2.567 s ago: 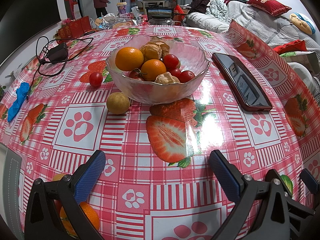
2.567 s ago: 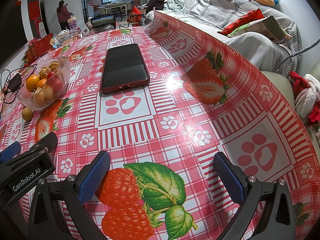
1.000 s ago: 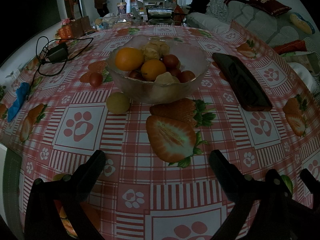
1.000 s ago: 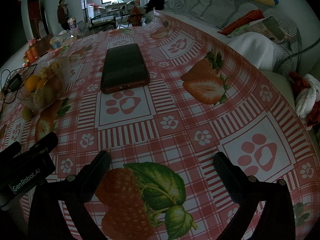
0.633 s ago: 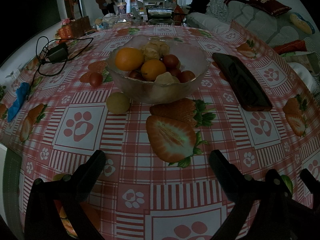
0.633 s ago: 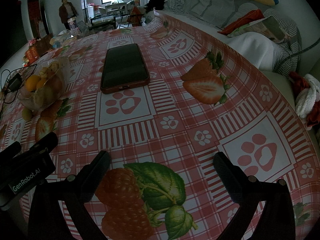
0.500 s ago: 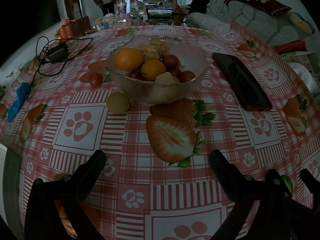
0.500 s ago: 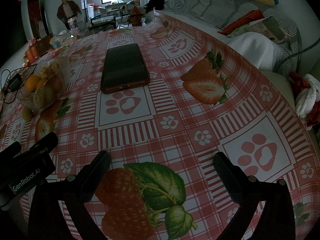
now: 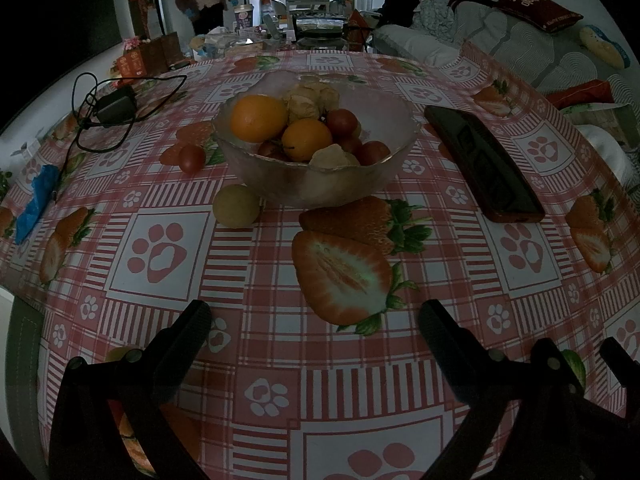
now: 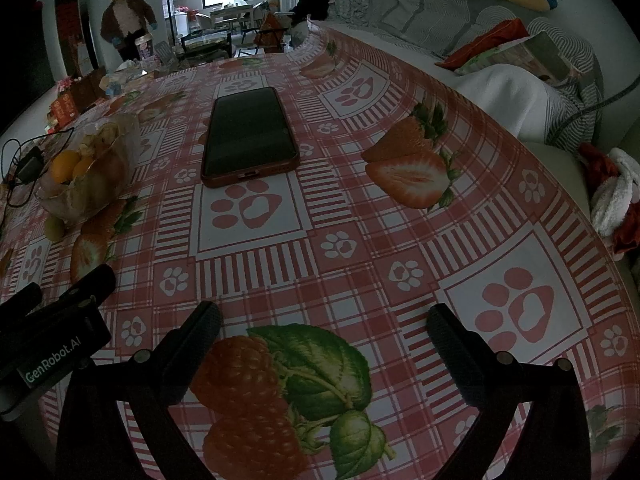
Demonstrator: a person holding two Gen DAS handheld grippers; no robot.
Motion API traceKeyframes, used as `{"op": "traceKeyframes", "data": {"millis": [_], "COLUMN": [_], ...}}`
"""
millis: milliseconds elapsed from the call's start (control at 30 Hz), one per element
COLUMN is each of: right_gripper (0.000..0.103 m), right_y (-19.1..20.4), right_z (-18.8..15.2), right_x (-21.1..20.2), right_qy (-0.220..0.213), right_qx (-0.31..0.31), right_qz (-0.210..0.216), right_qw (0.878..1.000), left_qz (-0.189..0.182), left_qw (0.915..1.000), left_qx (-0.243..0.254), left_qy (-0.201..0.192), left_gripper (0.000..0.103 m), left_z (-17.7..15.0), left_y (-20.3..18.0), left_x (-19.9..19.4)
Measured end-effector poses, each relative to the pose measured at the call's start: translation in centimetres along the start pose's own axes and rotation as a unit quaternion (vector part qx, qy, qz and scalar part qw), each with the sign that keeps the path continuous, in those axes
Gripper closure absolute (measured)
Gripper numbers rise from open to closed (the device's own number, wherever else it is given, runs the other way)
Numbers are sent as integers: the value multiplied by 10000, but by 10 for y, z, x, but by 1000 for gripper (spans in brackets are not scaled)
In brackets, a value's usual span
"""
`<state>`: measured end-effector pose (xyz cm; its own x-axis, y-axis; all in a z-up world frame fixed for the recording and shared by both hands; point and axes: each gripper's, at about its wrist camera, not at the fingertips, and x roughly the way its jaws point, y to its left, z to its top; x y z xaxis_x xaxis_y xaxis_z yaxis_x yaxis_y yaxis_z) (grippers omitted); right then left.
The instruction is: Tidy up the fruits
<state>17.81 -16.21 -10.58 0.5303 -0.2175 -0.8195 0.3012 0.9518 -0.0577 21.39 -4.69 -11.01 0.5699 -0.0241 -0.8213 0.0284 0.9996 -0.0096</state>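
At upper centre of the left wrist view, the glass bowl (image 9: 316, 152) of fruit is sitting on the desk (image 9: 256, 280), a yellow fruit (image 9: 236, 211) just beside it. The left gripper (image 9: 314, 334) and right gripper (image 10: 322, 334) are hovering, fingers wide, gripping nothing.

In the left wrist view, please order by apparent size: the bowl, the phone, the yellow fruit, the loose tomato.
1. Bowl
2. Phone
3. Yellow fruit
4. Loose tomato; it lies farther away, so true size is unsure.
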Motion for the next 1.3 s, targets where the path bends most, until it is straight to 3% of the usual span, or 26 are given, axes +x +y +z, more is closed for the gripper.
{"op": "traceKeyframes", "data": {"millis": [1300], "right_gripper": [0], "right_y": [0], "right_z": [0], "right_x": [0], "right_qy": [2], "right_qx": [1], "right_qz": [0], "right_qw": [10000], "left_qz": [0], "left_qw": [10000], "left_qx": [2], "left_qy": [-1], "left_gripper": [0], "left_z": [-1], "left_y": [0], "left_x": [1]}}
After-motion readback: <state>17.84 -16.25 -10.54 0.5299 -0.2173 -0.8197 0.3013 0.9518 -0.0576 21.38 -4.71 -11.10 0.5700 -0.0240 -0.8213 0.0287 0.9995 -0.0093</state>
